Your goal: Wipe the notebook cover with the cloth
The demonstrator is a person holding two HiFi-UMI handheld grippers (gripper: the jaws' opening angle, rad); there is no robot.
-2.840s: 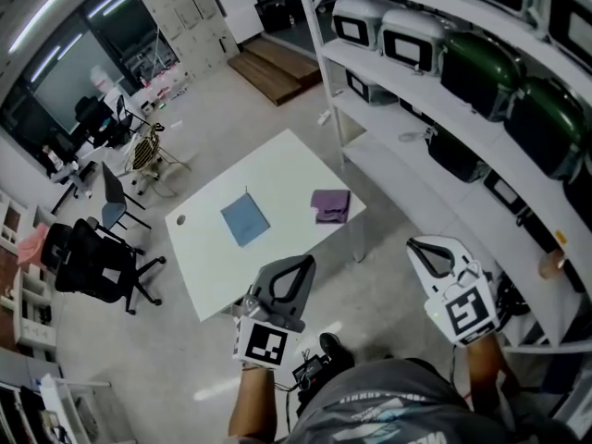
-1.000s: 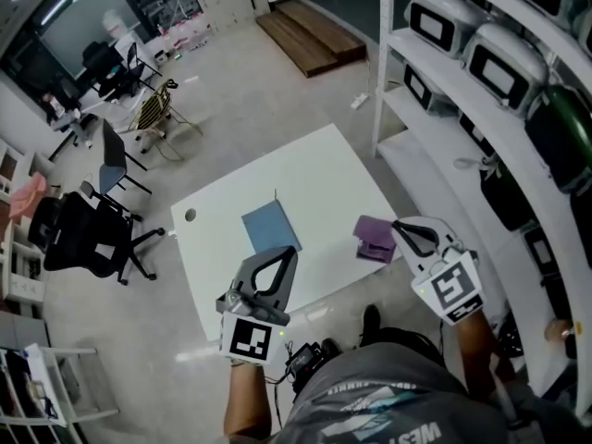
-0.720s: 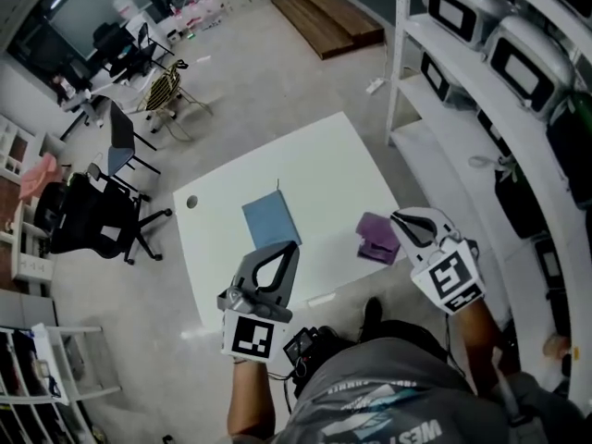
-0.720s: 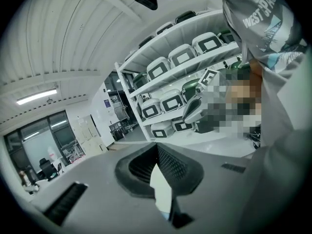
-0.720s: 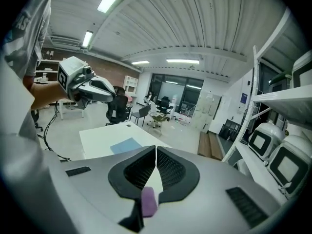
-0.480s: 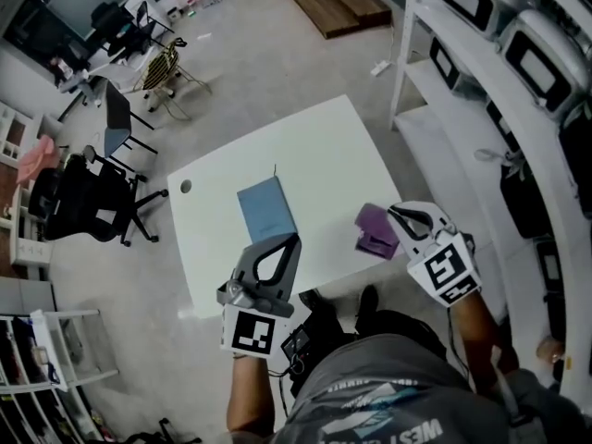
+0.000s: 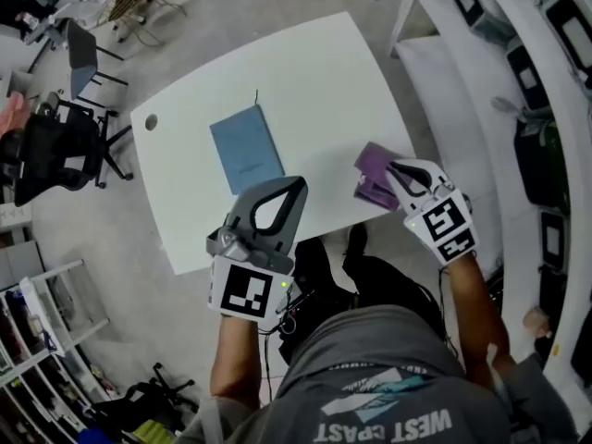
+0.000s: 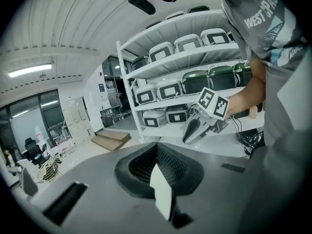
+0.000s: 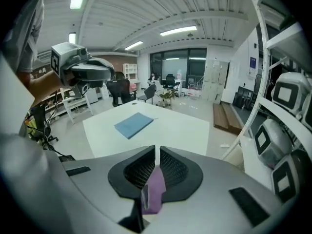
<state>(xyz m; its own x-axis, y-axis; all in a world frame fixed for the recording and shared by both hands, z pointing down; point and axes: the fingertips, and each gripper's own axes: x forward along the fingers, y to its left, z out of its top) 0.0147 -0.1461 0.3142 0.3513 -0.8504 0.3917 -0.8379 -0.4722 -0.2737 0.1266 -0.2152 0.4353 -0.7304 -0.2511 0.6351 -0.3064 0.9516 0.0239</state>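
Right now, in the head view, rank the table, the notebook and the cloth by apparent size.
1. Table
2. Notebook
3. Cloth, clearly smaller than the notebook, though the right gripper hides part of it.

Shirt (image 7: 388, 405), head view: bottom line of the print is reading "WEST COAST", upside down. The smaller line above it is blurring out. Same shirt in the left gripper view is showing "WEST", with the next word cut off after "SP". Left marker cube (image 7: 245, 291) and right marker cube (image 7: 443, 227) are carrying black-and-white square codes, no letters. Notebook (image 7: 246, 148) cover mark is too small to read.
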